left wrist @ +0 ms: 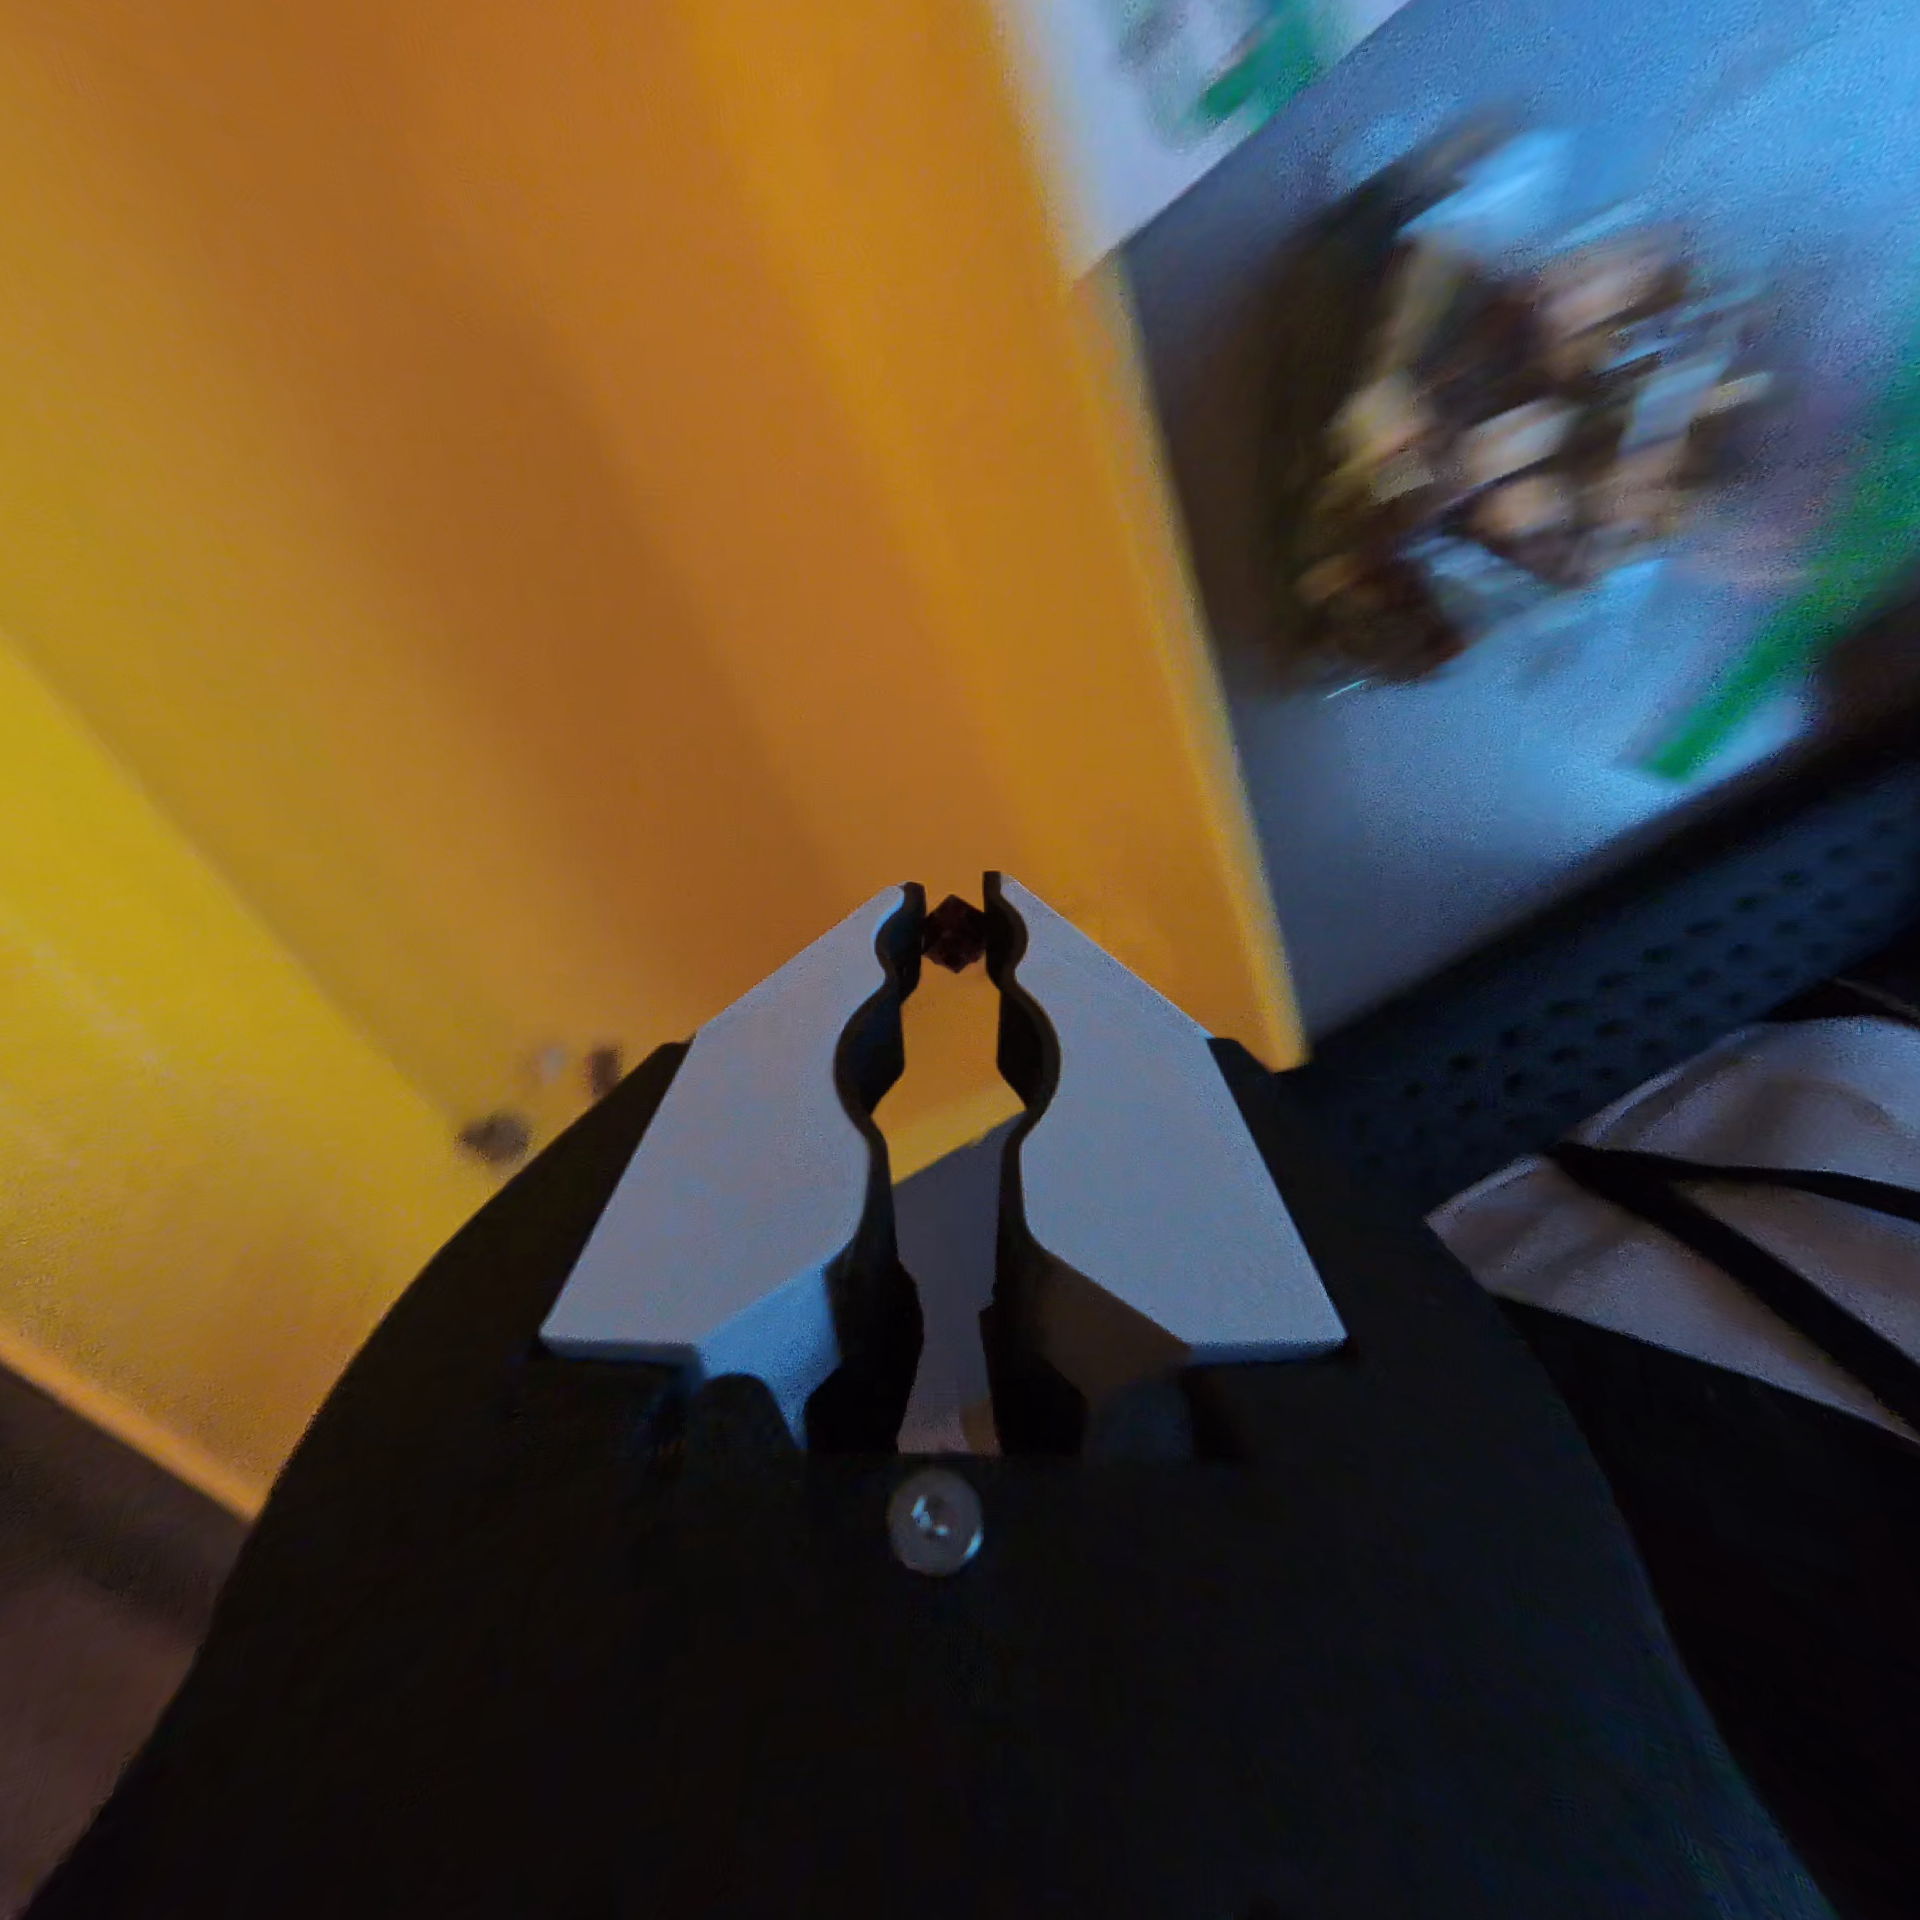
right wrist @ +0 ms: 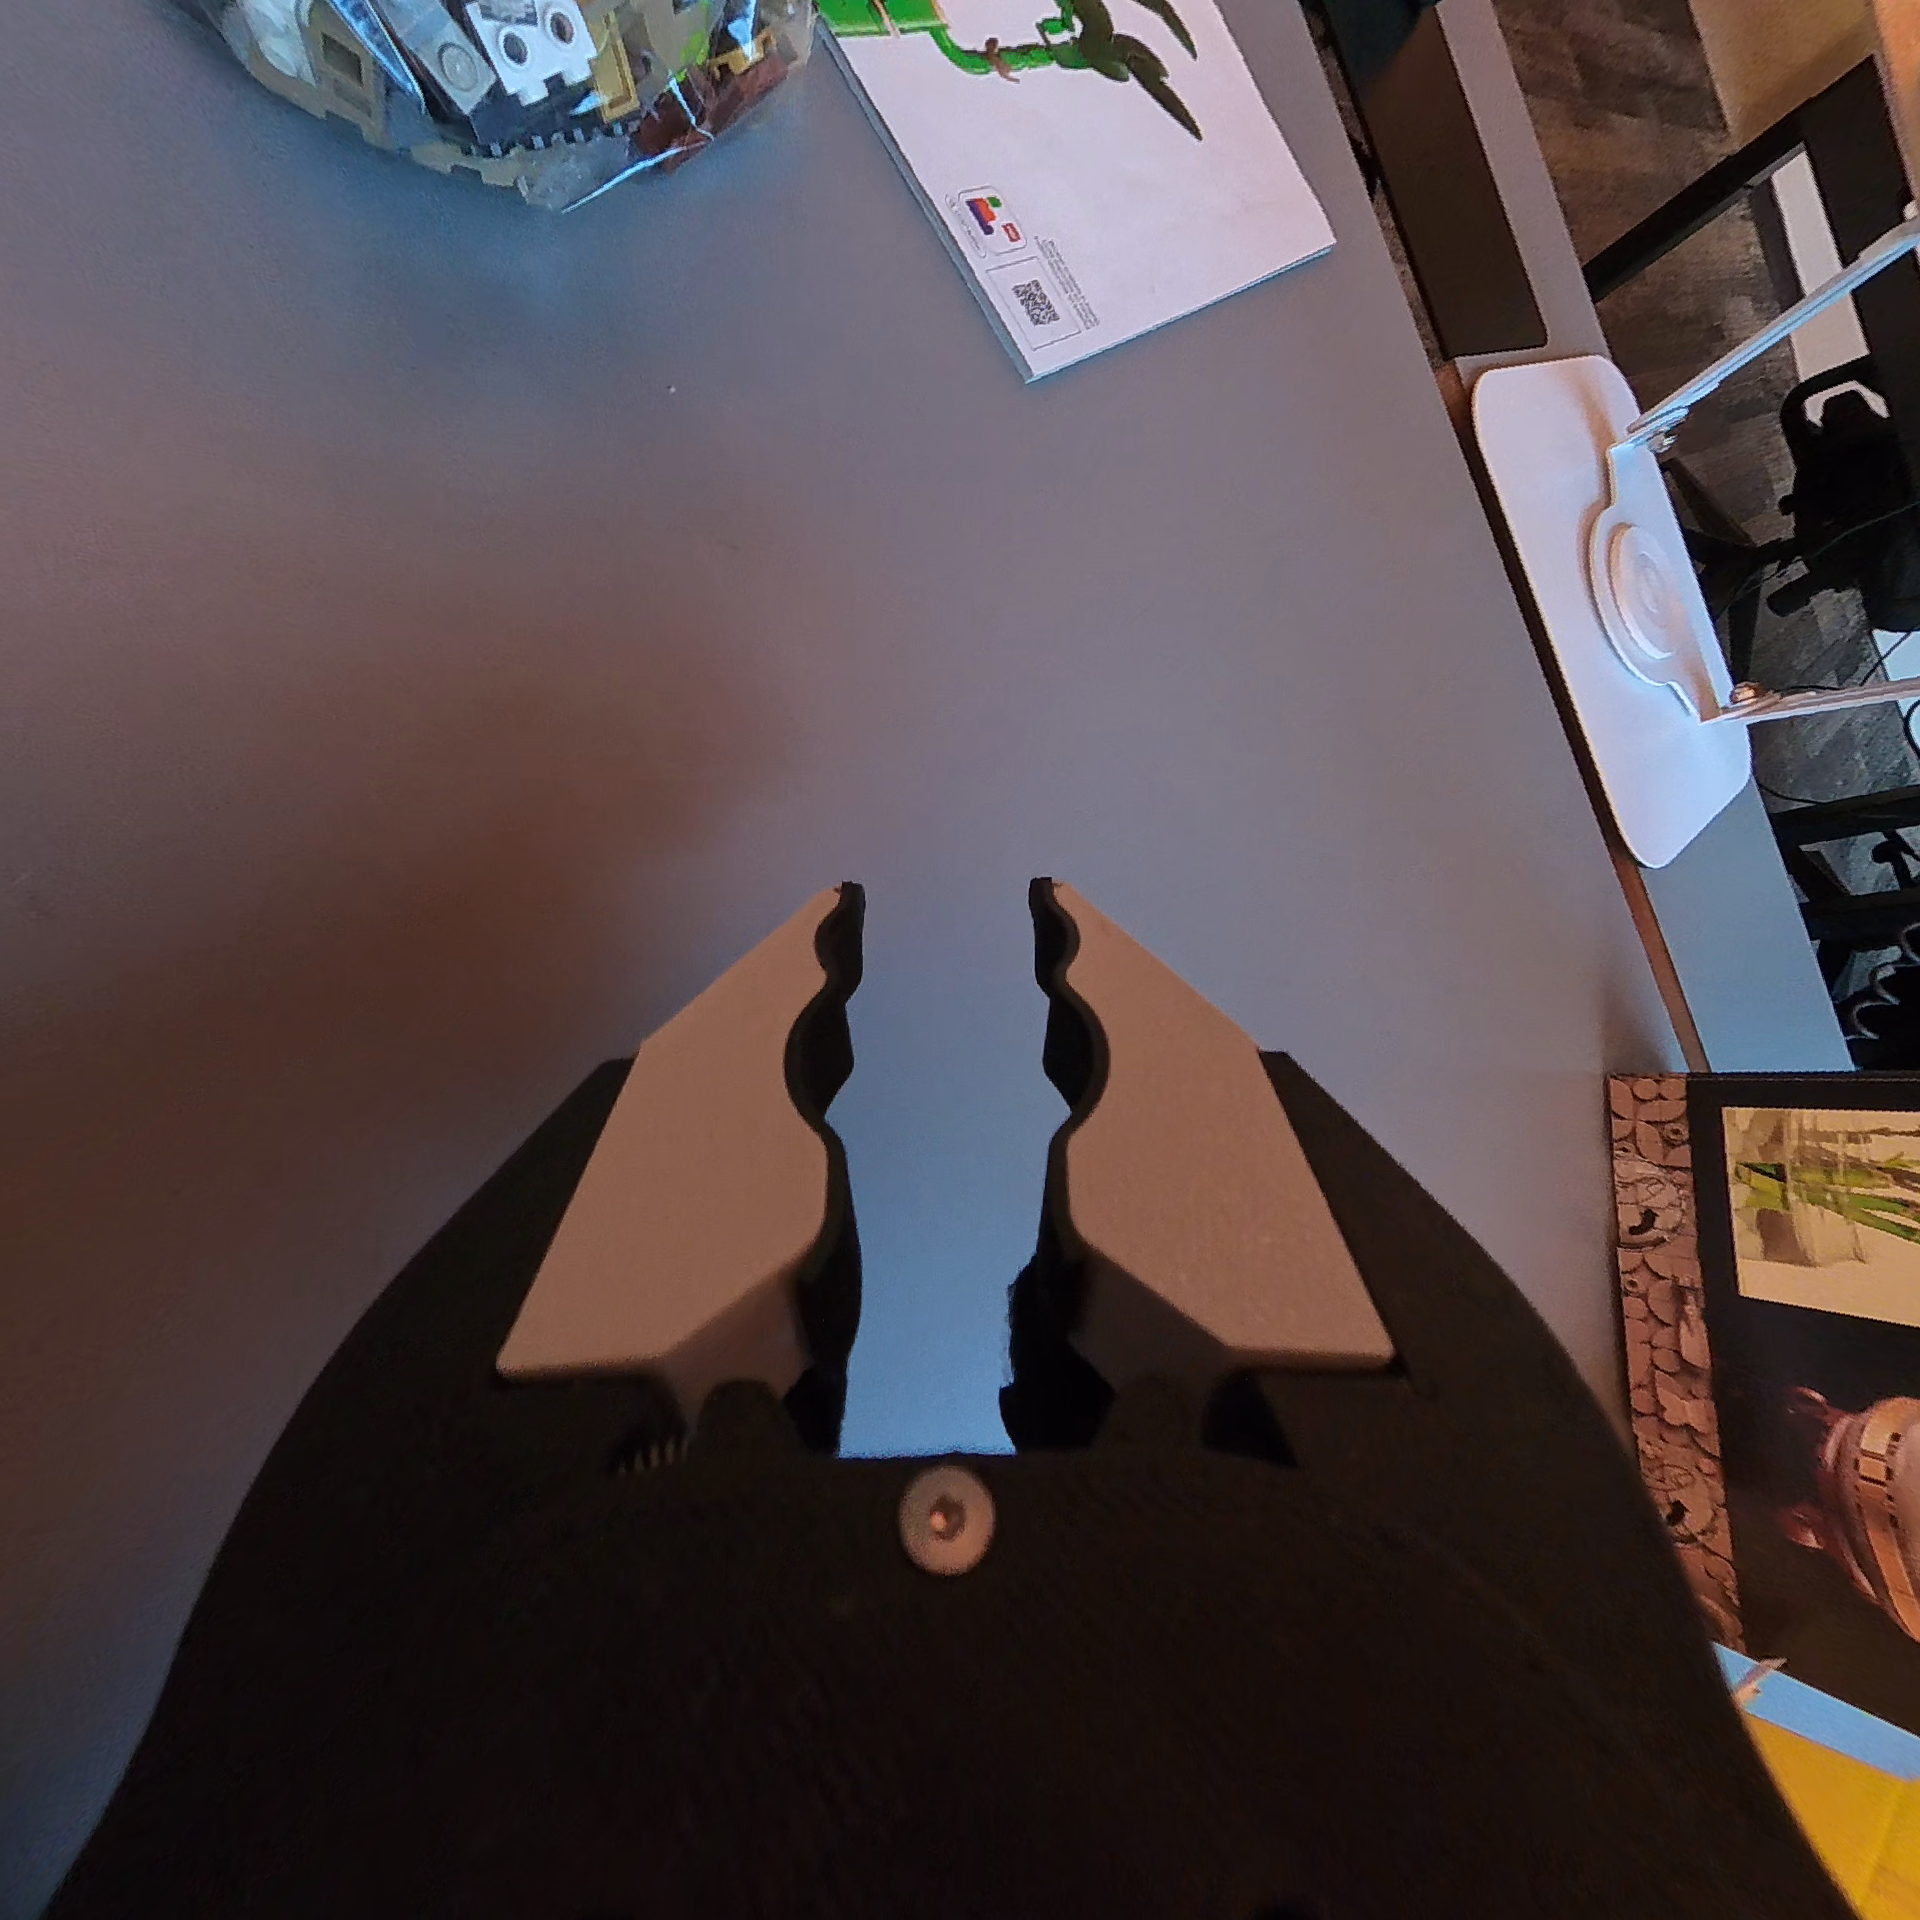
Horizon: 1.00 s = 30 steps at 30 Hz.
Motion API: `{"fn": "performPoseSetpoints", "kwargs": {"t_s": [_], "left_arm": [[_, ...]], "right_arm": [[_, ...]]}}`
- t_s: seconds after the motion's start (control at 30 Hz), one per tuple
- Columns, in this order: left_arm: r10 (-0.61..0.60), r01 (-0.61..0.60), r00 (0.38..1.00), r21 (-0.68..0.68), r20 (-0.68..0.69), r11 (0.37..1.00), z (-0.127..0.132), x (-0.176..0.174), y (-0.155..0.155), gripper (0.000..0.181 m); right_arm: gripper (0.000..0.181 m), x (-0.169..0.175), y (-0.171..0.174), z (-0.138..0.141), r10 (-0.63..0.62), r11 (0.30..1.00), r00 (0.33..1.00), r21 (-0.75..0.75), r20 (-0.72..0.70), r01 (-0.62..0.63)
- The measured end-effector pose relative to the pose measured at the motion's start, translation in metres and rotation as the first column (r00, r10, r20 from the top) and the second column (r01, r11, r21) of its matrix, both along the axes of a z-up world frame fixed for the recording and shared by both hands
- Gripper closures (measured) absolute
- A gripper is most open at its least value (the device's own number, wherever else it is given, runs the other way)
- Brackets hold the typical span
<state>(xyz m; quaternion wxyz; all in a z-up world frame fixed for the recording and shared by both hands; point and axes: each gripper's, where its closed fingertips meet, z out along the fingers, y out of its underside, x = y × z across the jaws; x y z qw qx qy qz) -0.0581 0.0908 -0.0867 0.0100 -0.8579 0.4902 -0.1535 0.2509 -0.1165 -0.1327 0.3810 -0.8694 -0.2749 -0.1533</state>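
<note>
My left gripper [left wrist: 953, 902] is shut on a tiny dark red brick [left wrist: 951, 933] pinched at its fingertips, held over the inside of a yellow cardboard box [left wrist: 520, 468]. This view is motion-blurred. My right gripper [right wrist: 945, 888] is open and empty, hovering over a bare stretch of the grey table [right wrist: 520, 582]. A clear bag of loose building bricks [right wrist: 499, 83] lies at the far left of the right wrist view, and a white instruction booklet [right wrist: 1091, 197] with a green plant picture lies beside it. The bag also shows blurred in the left wrist view [left wrist: 1496, 447].
A white stand base [right wrist: 1590, 592] sits at the table's right edge. A printed box lid [right wrist: 1787, 1403] with the yellow box corner lies at the lower right. A black perforated surface [left wrist: 1558, 987] and pale cloth with black straps [left wrist: 1714, 1195] show right of the left gripper. My right fingertips sit around 40 centimeters from my left ones.
</note>
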Motion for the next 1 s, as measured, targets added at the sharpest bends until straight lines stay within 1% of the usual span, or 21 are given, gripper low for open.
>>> {"fn": "performPoseSetpoints", "kwargs": {"t_s": [0.03, 0.07, 0.13, 0.2, 0.23, 0.27, 0.3, 0.37, 0.47, 0.5, 0.53, 0.6, 0.67, 0.73, 0.8, 0.83, 0.9, 0.93, 1.0], "left_arm": [[-0.041, 0.037, 0.994, 0.04, 0.106, 0.998, 0.018, 0.021, -0.007, 0.172], [-0.078, 0.062, 0.973, 0.079, 0.215, 0.995, 0.036, 0.044, -0.014, 0.172], [-0.172, 0.145, 0.892, 0.096, 0.418, 0.985, 0.066, 0.09, -0.045, 0.172], [-0.26, 0.266, 0.801, 0.069, 0.54, 0.962, 0.081, 0.124, -0.082, 0.171], [-0.275, 0.309, 0.765, 0.042, 0.583, 0.95, 0.085, 0.137, -0.098, 0.171], [-0.278, 0.35, 0.733, 0.006, 0.621, 0.937, 0.088, 0.148, -0.113, 0.171], [-0.283, 0.386, 0.715, -0.025, 0.639, 0.922, 0.088, 0.157, -0.125, 0.171], [-0.317, 0.417, 0.728, -0.026, 0.607, 0.908, 0.073, 0.168, -0.134, 0.171], [-0.354, 0.41, 0.771, 0.012, 0.53, 0.912, 0.048, 0.176, -0.131, 0.171], [-0.36, 0.404, 0.782, 0.026, 0.508, 0.915, 0.043, 0.178, -0.129, 0.17], [-0.366, 0.396, 0.792, 0.046, 0.488, 0.917, 0.039, 0.179, -0.125, 0.164], [-0.379, 0.388, 0.8, 0.08, 0.466, 0.918, 0.036, 0.18, -0.12, 0.15], [-0.393, 0.386, 0.801, 0.111, 0.452, 0.916, 0.037, 0.179, -0.116, 0.148], [-0.4, 0.364, 0.797, 0.169, 0.452, 0.916, 0.047, 0.174, -0.107, 0.147], [-0.405, 0.302, 0.784, 0.28, 0.471, 0.911, 0.067, 0.163, -0.087, 0.148], [-0.403, 0.256, 0.786, 0.346, 0.469, 0.903, 0.077, 0.152, -0.074, 0.148], [-0.364, 0.153, 0.823, 0.446, 0.436, 0.882, 0.089, 0.119, -0.04, 0.14], [-0.321, 0.109, 0.856, 0.467, 0.405, 0.878, 0.09, 0.097, -0.024, 0.133], [-0.197, 0.051, 0.931, 0.426, 0.307, 0.903, 0.075, 0.047, 0.0, 0.132]], "right_arm": [[0.149, 0.0, 0.0, 0.0, 0.0, 1.0, 1.0, -0.001, 0.004, 0.0], [0.149, 0.0, 0.0, 0.0, -0.001, 1.0, 1.0, -0.001, 0.005, 0.001], [0.149, 0.0, 0.0, 0.0, 0.0, 1.0, 1.0, 0.0, 0.003, 0.0], [0.149, -0.001, 0.0, -0.002, 0.003, 1.0, 1.0, -0.004, 0.0, -0.003], [0.149, -0.001, 0.0, -0.003, 0.005, 1.0, 1.0, -0.009, 0.002, -0.005], [0.149, -0.001, 0.0, -0.005, 0.008, 1.0, 1.0, -0.015, 0.005, -0.007], [0.149, -0.001, 0.0, -0.006, 0.008, 1.0, 1.0, -0.02, 0.008, -0.008], [0.149, -0.001, 0.0, -0.006, 0.007, 1.0, 1.0, -0.02, 0.009, -0.007], [0.149, -0.002, 0.0, -0.002, 0.009, 1.0, 1.0, -0.005, 0.007, -0.008], [0.149, -0.002, 0.0, -0.002, 0.009, 1.0, 1.0, -0.003, 0.007, -0.009], [0.149, -0.002, 0.0, -0.002, 0.01, 1.0, 1.0, -0.003, 0.008, -0.01], [0.149, -0.002, 0.0, -0.002, 0.01, 1.0, 1.0, -0.006, 0.011, -0.01], [0.149, -0.002, 0.0, -0.002, 0.01, 1.0, 1.0, -0.007, 0.013, -0.01], [0.149, -0.001, 0.0, -0.002, 0.009, 1.0, 1.0, -0.005, 0.013, -0.009], [0.149, -0.001, -0.001, -0.001, 0.009, 1.0, 1.0, -0.002, 0.014, -0.009], [0.149, -0.001, -0.001, -0.001, 0.008, 1.0, 1.0, -0.001, 0.013, -0.008], [0.149, -0.001, -0.001, 0.0, 0.008, 1.0, 1.0, 0.001, 0.014, -0.008], [0.149, -0.001, -0.001, 0.0, 0.009, 1.0, 1.0, 0.002, 0.015, -0.009], [0.149, -0.002, 0.0, 0.001, 0.013, 1.0, 1.0, 0.005, 0.018, -0.013]]}}
